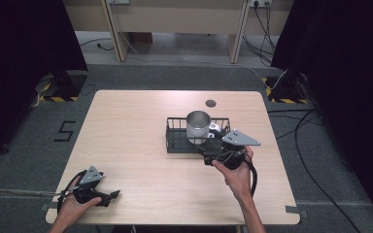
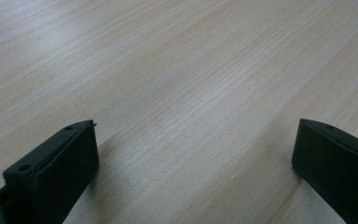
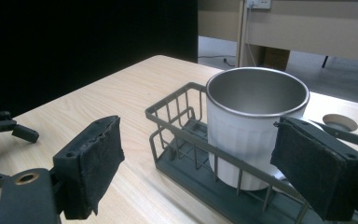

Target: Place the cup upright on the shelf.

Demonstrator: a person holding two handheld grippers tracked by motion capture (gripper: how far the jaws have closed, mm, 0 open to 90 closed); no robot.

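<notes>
High view: metal cup stands upright inside the dark wire basket, right of centre on the desk, toward the far side. Right tongs sit at the basket's near edge, just beside the cup, held by the right hand. Left tongs are parked low at the near-left corner, well apart from everything, left hand wrapped round them. Left gripper view: left tongs spread wide, nothing between the jaws, just bare desk under them. Right gripper view: right tongs also spread wide, padded faces showing, holding nothing; the cup stands ahead of the gap, offset toward the right jaw, not touched as far as I can tell. Cup is ribbed white outside, brushed steel inside, rolled rim, looks empty. Basket wire wall rises in front of the lower part of the cup. Handling call: rigid, thin wall, probably light, won't crush or break; the smooth steel lip is the slippery bit, while the ribbed wall should give the pads some bite. Best hold, I reckon, is across the upper body above the basket wire, jaws on opposite sides, or one jaw inside and one outside over the rim. Empty and tall means it tips easily if nudged off-centre, and a low grab would foul the basket wall. Lift straight up to clear the wire.
</notes>
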